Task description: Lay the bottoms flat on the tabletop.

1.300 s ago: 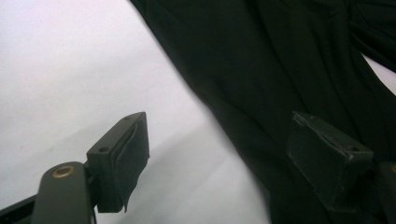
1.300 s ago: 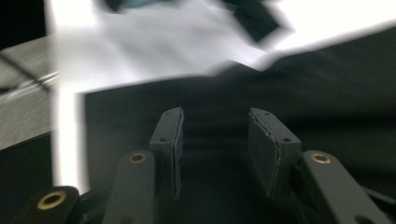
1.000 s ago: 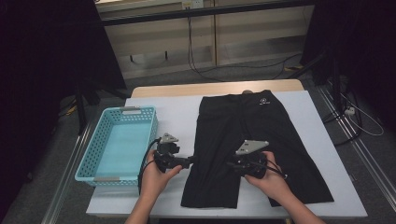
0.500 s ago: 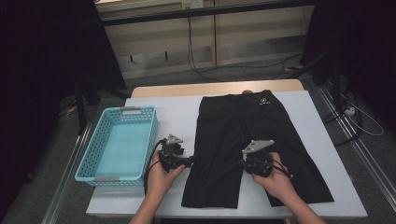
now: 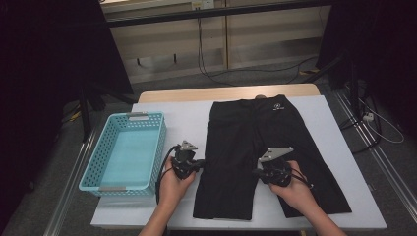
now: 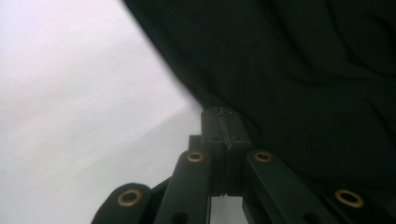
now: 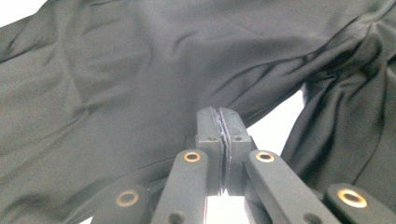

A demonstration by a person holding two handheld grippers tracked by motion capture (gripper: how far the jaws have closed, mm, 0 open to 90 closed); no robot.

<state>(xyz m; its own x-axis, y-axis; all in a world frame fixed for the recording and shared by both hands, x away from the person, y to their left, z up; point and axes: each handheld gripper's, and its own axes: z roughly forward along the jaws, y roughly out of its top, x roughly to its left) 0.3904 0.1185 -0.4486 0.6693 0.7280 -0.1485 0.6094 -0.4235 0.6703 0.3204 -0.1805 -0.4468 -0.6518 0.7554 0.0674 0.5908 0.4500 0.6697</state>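
With the shorts (image 5: 255,147) lying flat on the table (image 5: 187,113), the left gripper (image 6: 223,122) pinches their outer edge and the right gripper (image 7: 219,120) the inner leg edge, jaws pressed together, so thin cloth may slip free if pulled unevenly.

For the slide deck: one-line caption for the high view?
Both grippers, left and right, pinch one leg of black shorts on a white table beside a blue basket.

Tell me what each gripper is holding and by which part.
Both pinch the black shorts: left gripper on the left leg's outer edge, right gripper on that leg's inner edge.
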